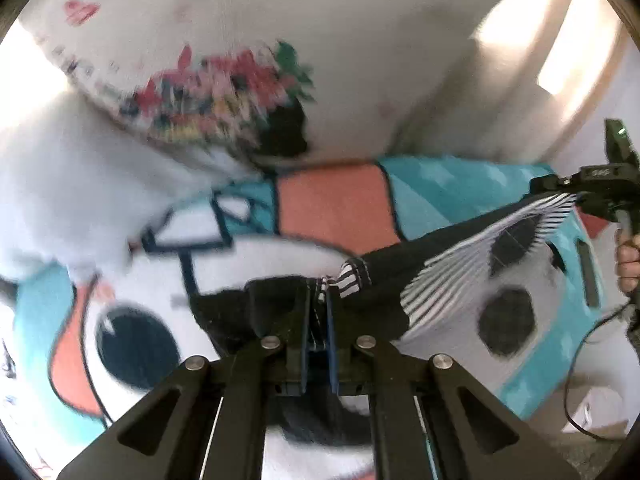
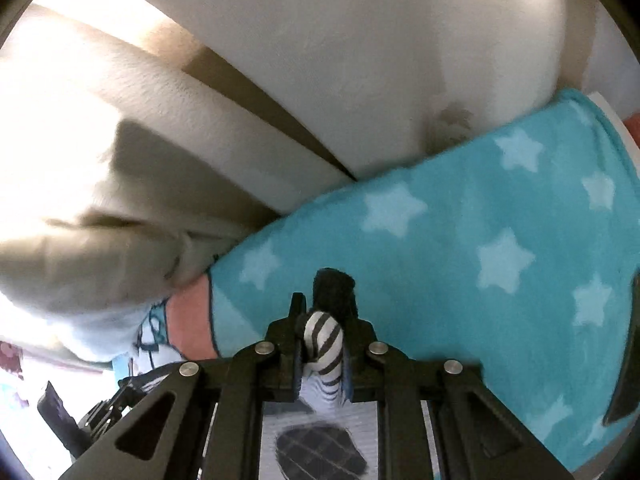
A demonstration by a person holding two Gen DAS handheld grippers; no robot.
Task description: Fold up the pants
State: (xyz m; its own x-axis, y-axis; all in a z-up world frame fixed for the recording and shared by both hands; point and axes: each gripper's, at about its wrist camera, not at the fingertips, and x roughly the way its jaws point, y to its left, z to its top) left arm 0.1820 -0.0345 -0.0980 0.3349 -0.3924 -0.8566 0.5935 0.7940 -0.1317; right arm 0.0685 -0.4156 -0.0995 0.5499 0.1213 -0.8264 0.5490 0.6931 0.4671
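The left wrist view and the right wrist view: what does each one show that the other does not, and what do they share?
Only the left wrist view shows the cartoon face with a big dark eye on the blanket, a white cloth with a colourful print, and the pants stretched between both grippers, out to the right gripper.

Only the right wrist view shows the pale stars on the turquoise part of the blanket and the beige cushions.

Both show the blanket and a gripper shut on striped pants fabric; the left gripper pinches it too.
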